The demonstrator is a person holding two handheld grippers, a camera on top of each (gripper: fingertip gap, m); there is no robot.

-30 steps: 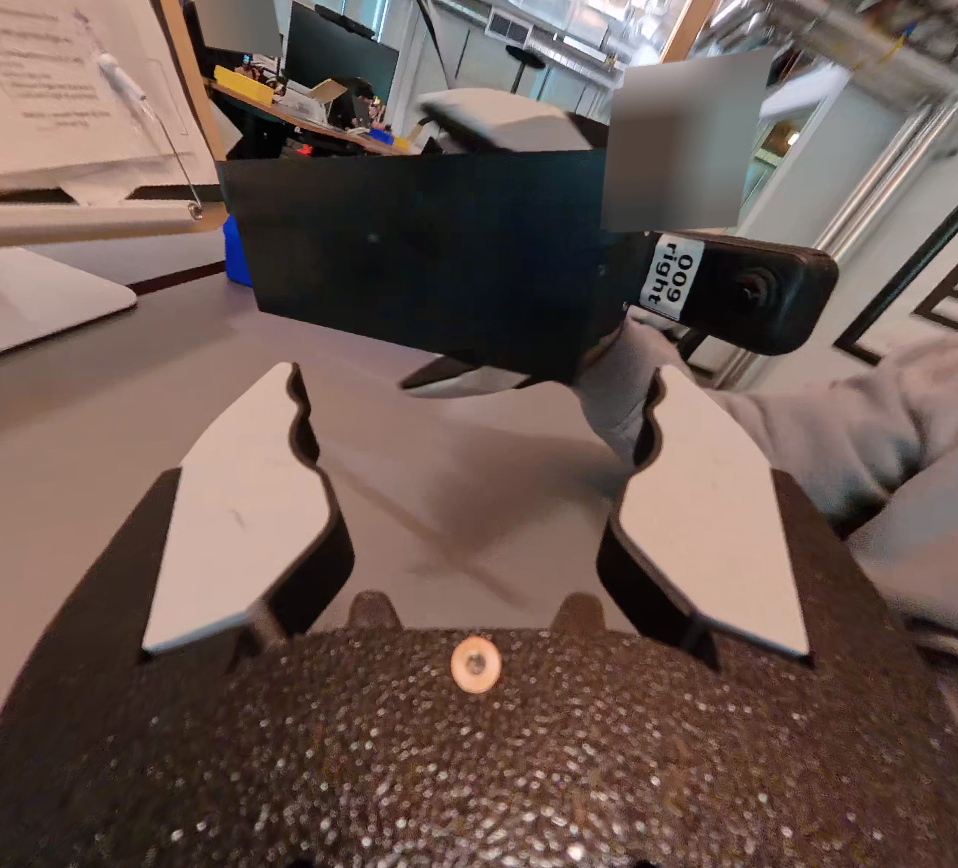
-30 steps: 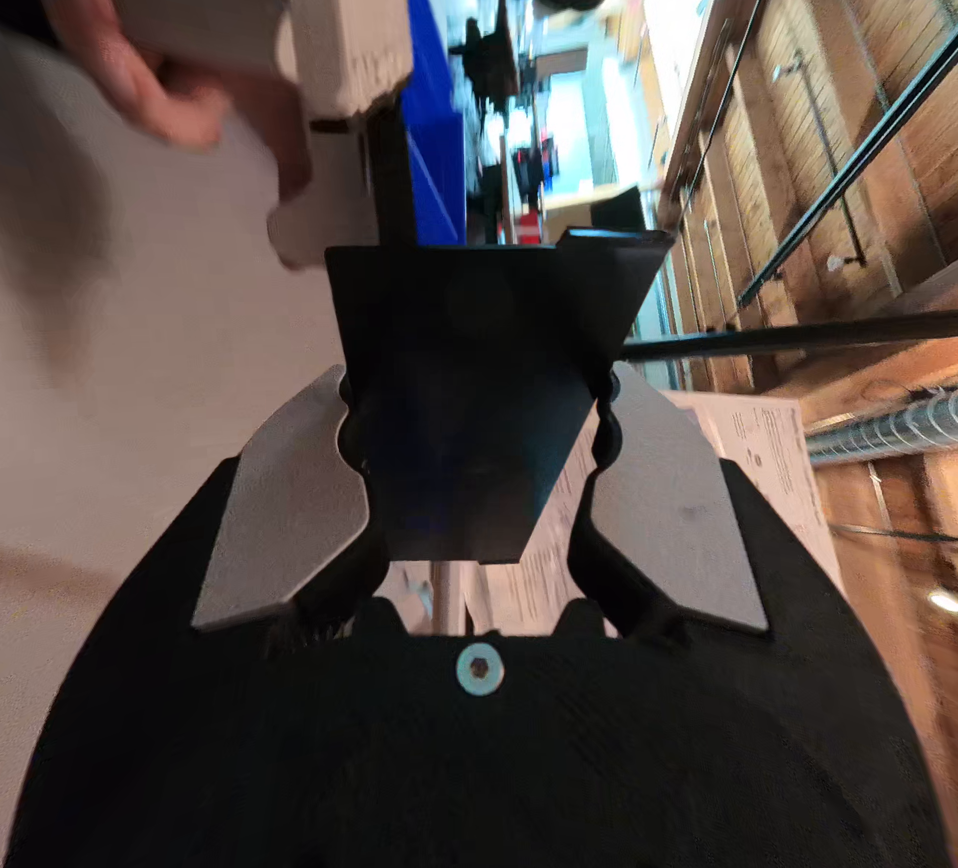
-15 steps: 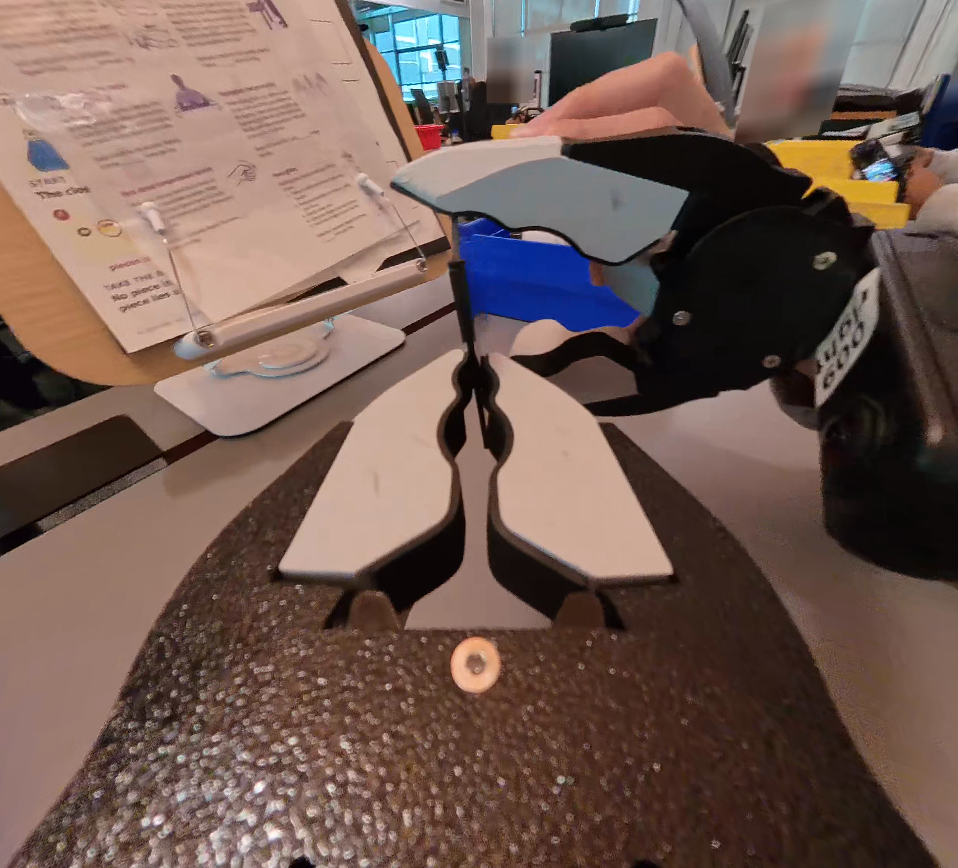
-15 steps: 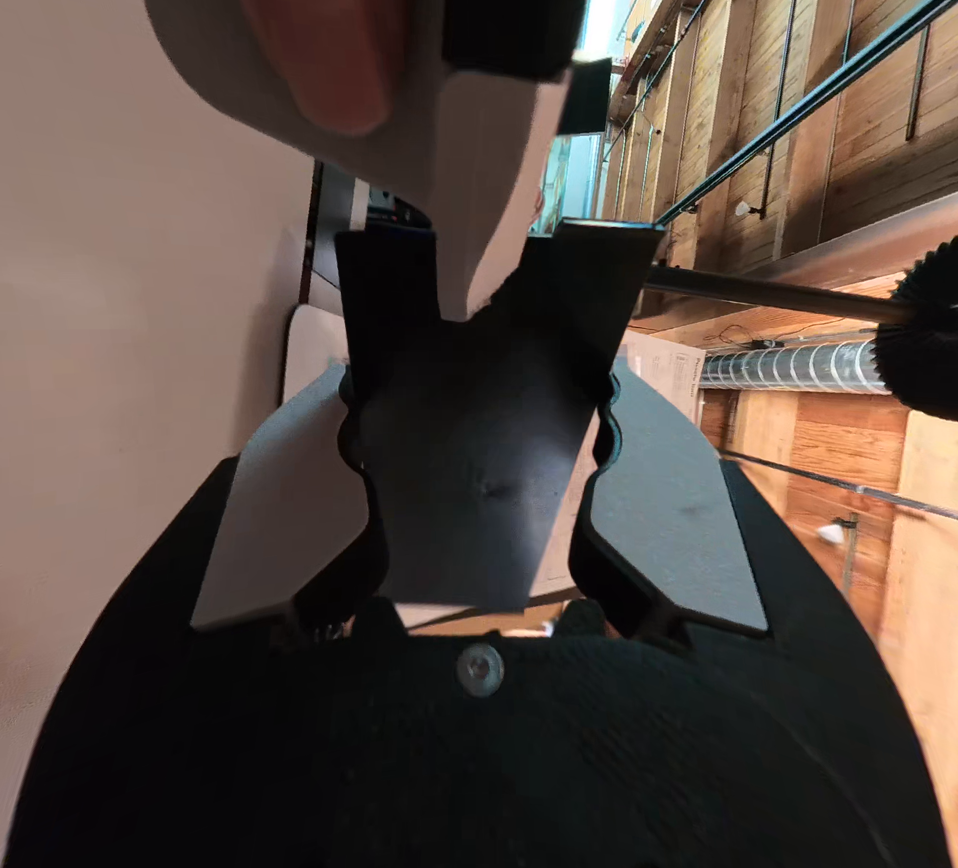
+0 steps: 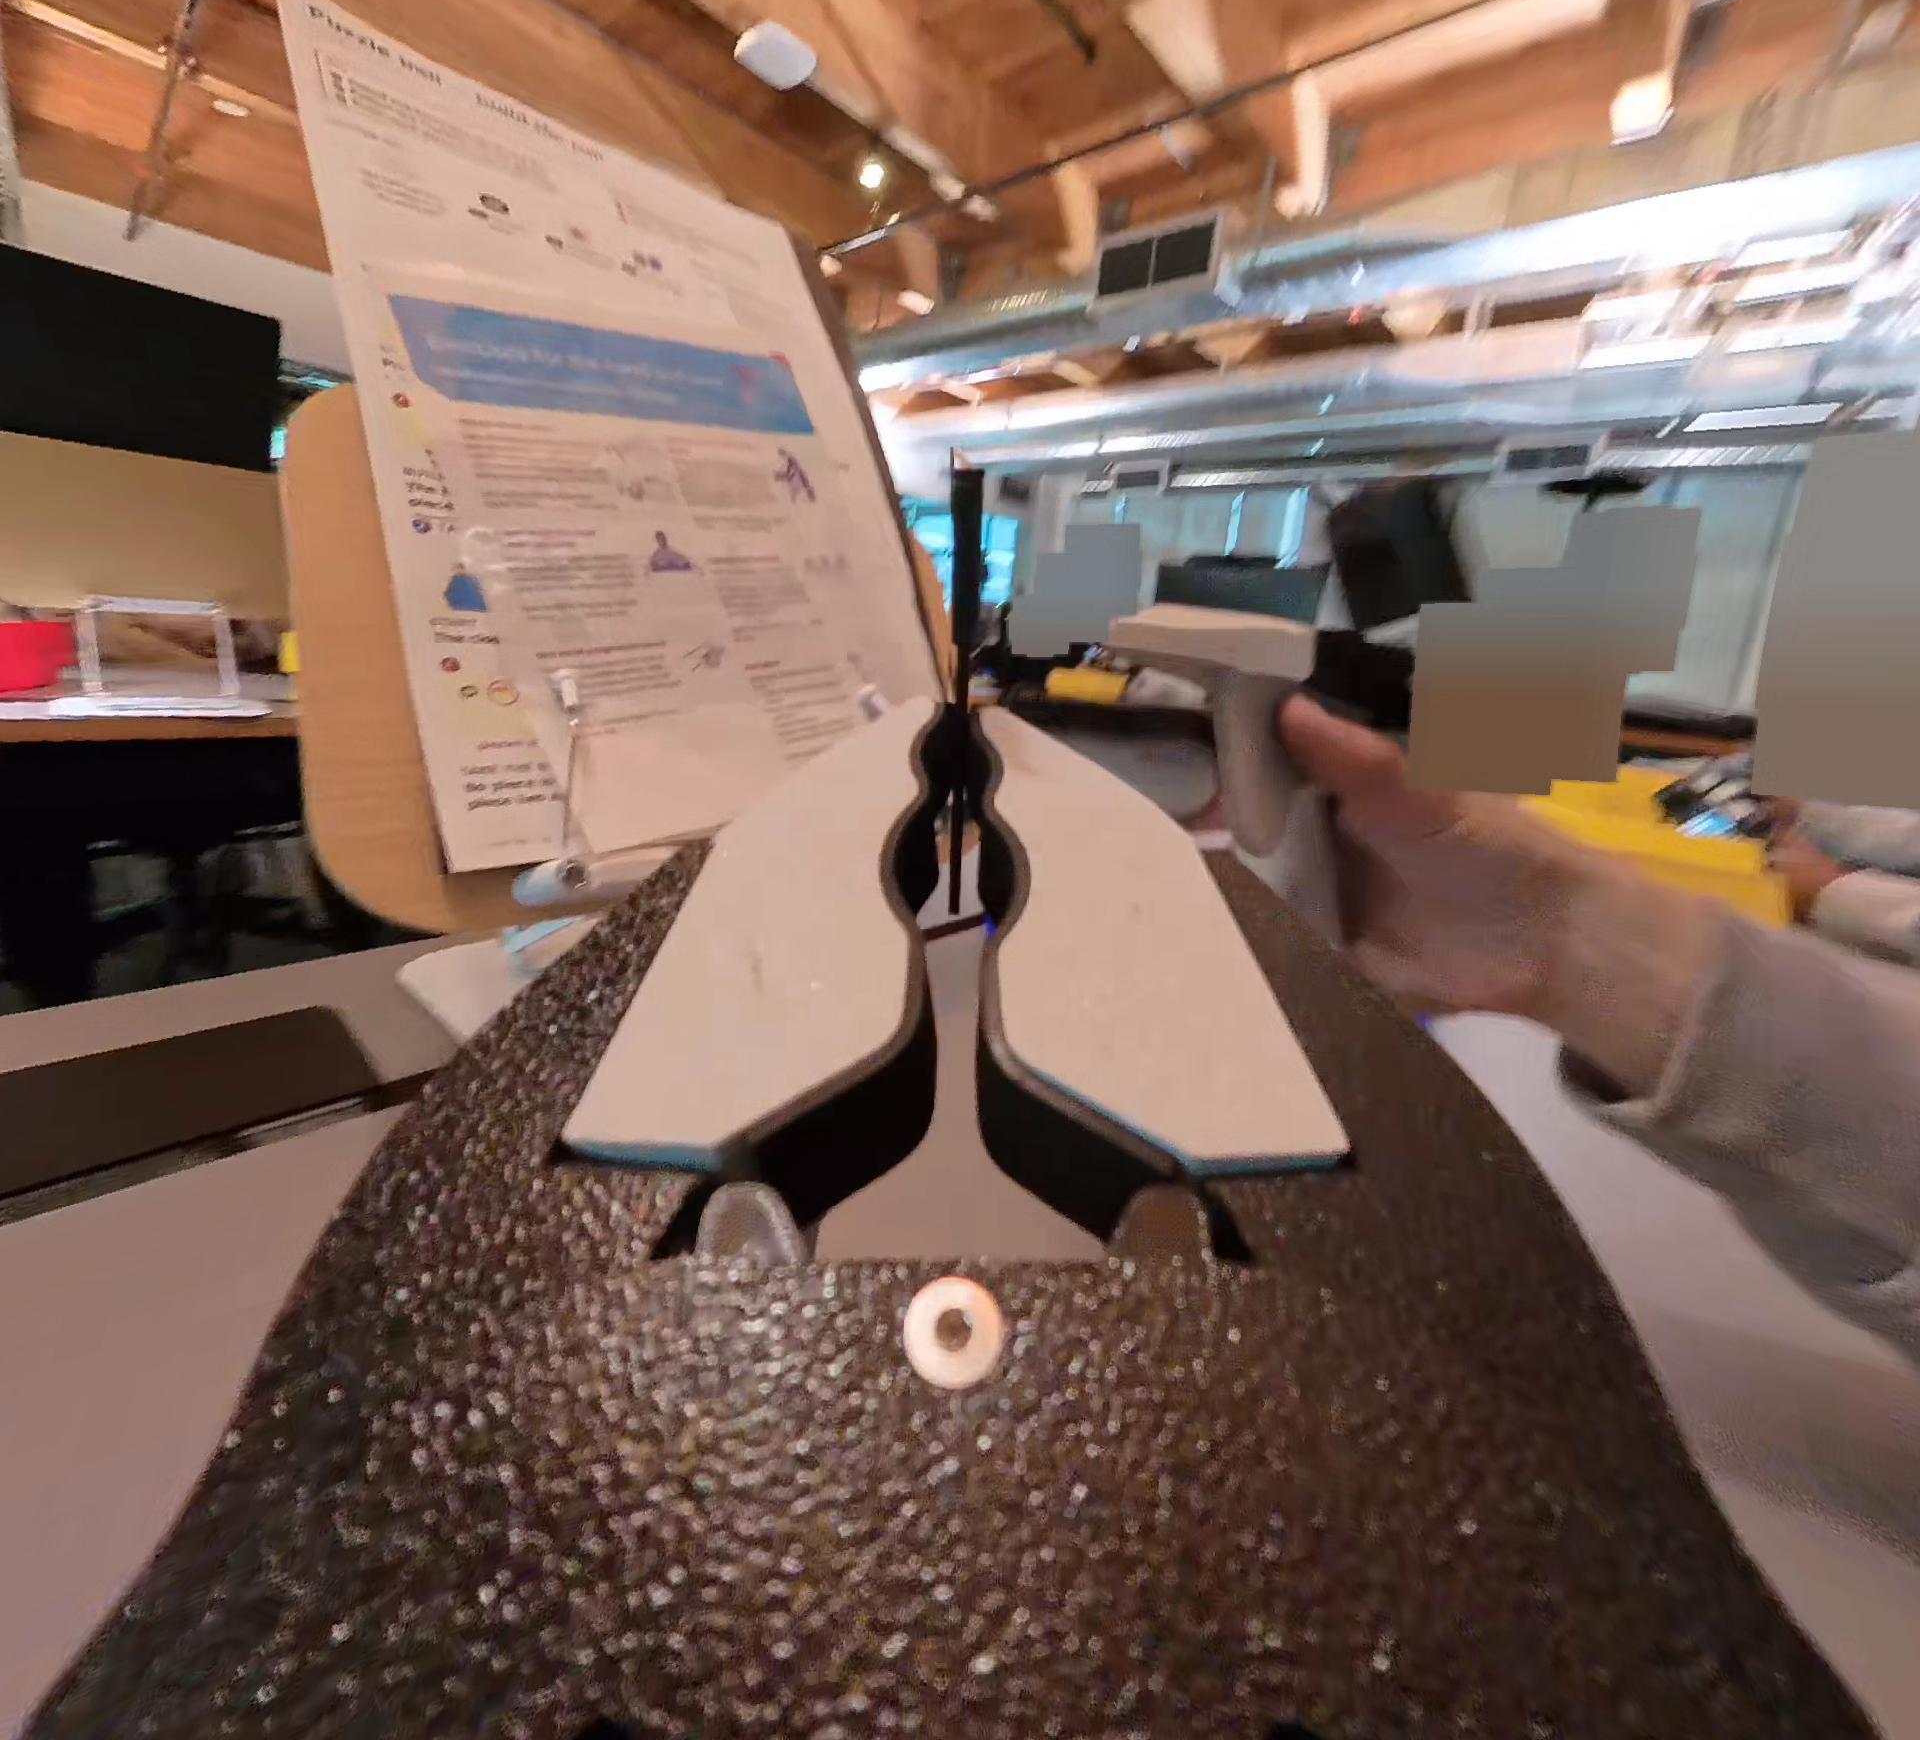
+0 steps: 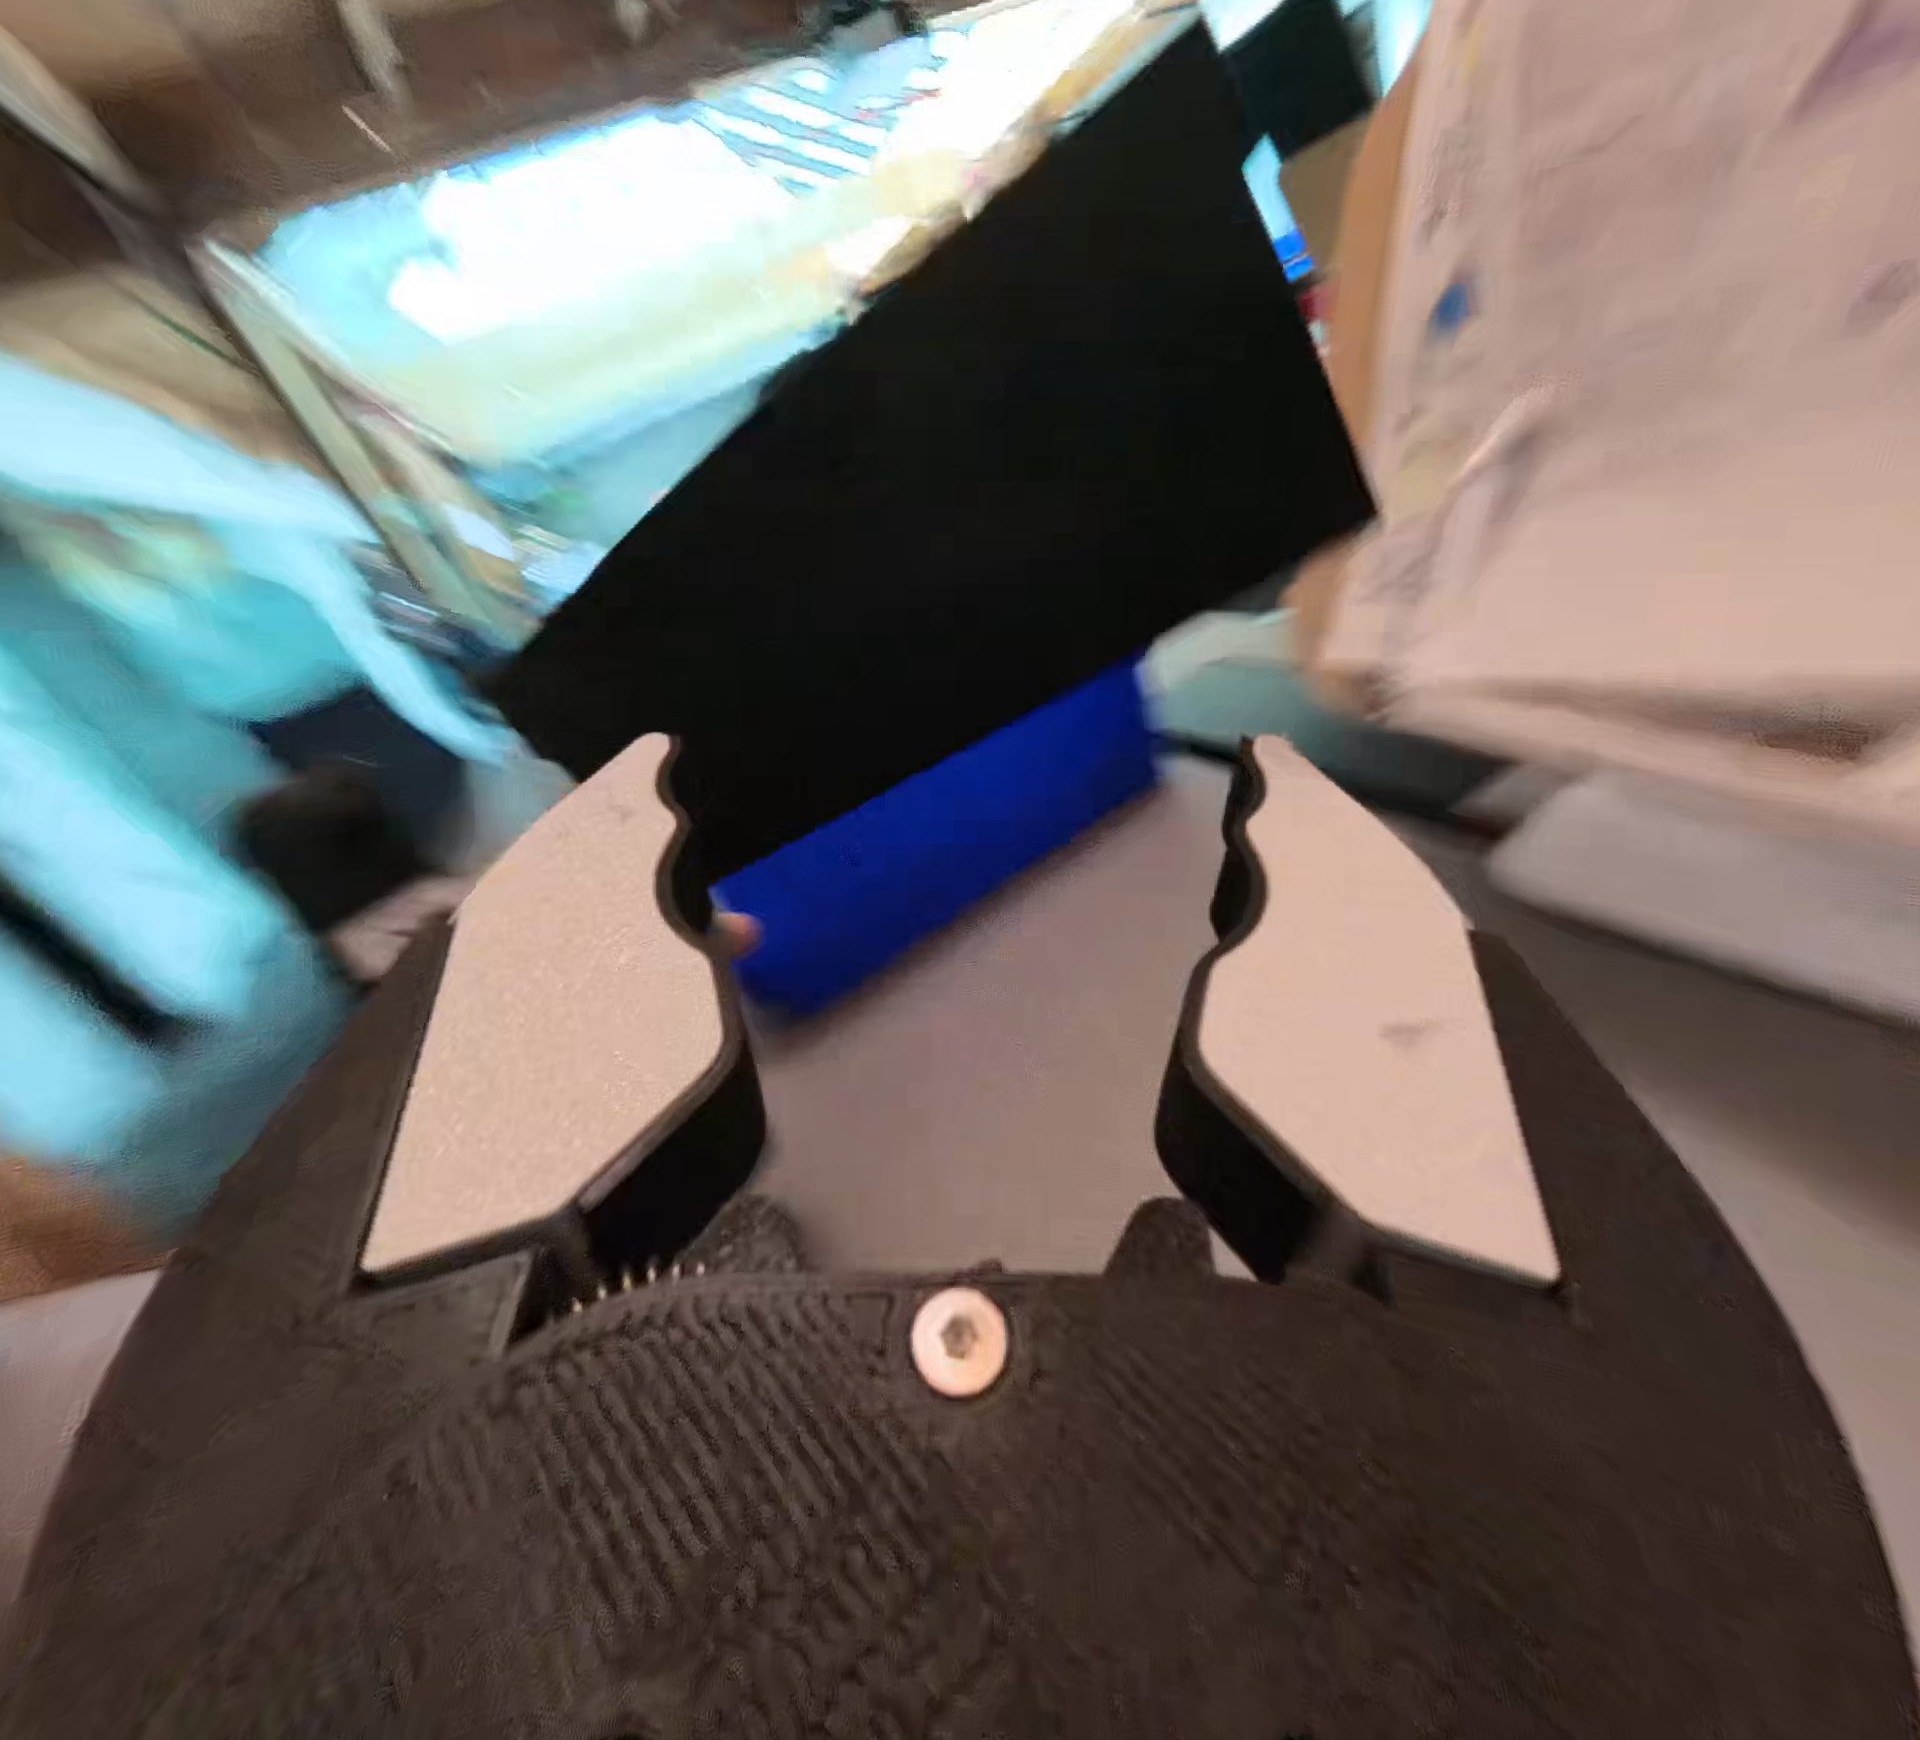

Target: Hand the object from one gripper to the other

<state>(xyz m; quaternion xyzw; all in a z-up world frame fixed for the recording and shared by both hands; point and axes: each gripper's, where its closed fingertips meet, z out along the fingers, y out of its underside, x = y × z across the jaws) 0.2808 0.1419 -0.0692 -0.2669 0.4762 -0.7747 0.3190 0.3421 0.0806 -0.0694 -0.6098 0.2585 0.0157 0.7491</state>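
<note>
Grey table (image 5: 125,1358), left gripper (image 5: 957,734) pinching thin black plate (image 5: 964,610) edge-on, upright

Ahead and left of the left gripper's (image 5: 961,734) closed jaws, the document stand (image 5: 623,547) blocks passage; to their right a hand (image 5: 1455,869) occupies the space. Between the right gripper's (image 6: 956,791) spread jaws bare table (image 6: 966,1088) lies free up to the blue bin (image 6: 935,869)

Each camera sits close behind its own gripper, looking forward along the fingers. Left view is level; right view is tilted. Both show the document stand (image 5: 623,547) (image 6: 1662,340).
</note>
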